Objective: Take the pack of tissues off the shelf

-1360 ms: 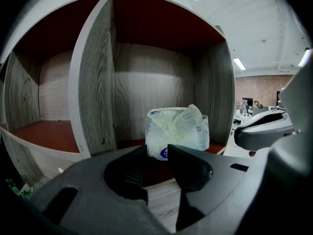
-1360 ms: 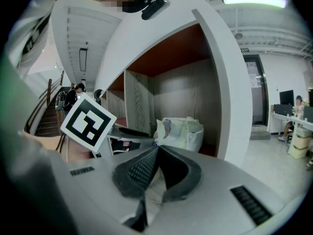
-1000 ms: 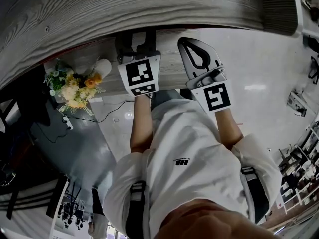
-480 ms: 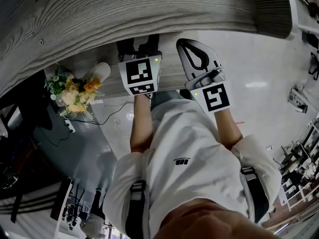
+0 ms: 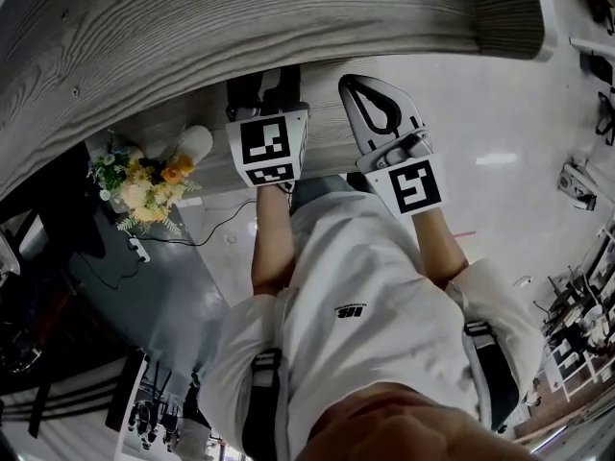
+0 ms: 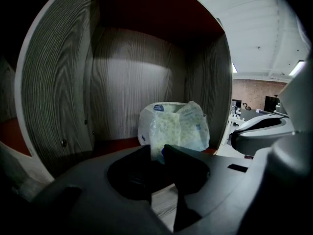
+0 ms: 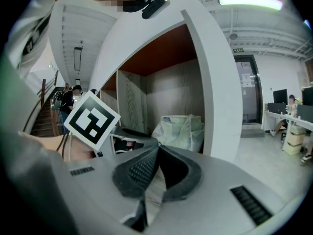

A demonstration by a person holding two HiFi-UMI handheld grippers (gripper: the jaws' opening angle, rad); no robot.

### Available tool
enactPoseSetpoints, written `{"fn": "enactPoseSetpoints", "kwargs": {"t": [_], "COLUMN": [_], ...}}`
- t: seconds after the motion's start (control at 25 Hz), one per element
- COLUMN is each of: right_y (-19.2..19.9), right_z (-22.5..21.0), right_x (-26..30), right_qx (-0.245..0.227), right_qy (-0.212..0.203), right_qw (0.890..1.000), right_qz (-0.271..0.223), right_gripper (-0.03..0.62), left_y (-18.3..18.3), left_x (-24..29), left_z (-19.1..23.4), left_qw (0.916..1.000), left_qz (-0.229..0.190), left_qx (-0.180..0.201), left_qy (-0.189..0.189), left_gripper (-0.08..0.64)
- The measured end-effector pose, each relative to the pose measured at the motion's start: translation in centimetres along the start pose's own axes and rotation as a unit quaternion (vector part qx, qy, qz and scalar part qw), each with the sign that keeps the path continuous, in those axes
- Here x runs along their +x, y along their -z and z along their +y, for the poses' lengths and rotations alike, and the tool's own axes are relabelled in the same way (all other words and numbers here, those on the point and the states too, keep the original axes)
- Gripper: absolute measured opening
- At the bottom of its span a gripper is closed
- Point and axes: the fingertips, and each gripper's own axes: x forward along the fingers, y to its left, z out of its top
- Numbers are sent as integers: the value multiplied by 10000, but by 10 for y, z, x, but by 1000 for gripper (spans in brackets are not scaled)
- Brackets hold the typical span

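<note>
— What has changed since a second ago?
— Seen from above, both your hands sit where they were. Your left gripper (image 6: 157, 152) has just been closing its jaws. It now pinches the front of the pack of tissues (image 6: 173, 126), which is inside the shelf (image 6: 58, 92) compartment.
— And the right?
— Your right gripper (image 7: 157, 147) is clenched and empty.

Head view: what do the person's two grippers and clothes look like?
Left gripper: dark jaws, white cube with black square marker. Right gripper: light grey body, dark ribbed pads, same marker cube. White shirt, small black logo, dark shoulder straps.
</note>
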Motion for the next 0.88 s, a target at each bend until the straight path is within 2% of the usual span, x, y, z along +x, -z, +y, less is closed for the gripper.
{"fn": "enactPoseSetpoints", "kwargs": {"t": [0.08, 0.28, 0.88], "right_y": [1, -2, -7], "right_z": [2, 6, 20], "right_x": [0, -2, -13], "right_qx": [-15, -16, -93], "right_qy": [11, 50, 186], "right_qw": [10000, 10000, 9997], "right_qz": [-8, -50, -118], "right_gripper": [26, 26, 26], "left_y": [3, 3, 3], "left_x": [-2, -9, -27], "left_z": [1, 4, 6], "left_qw": [10000, 10000, 9997], "left_qz": [6, -26, -111], "left_qx": [-7, -78, -221], "left_qy": [-6, -33, -13], "left_gripper": [72, 46, 37]}}
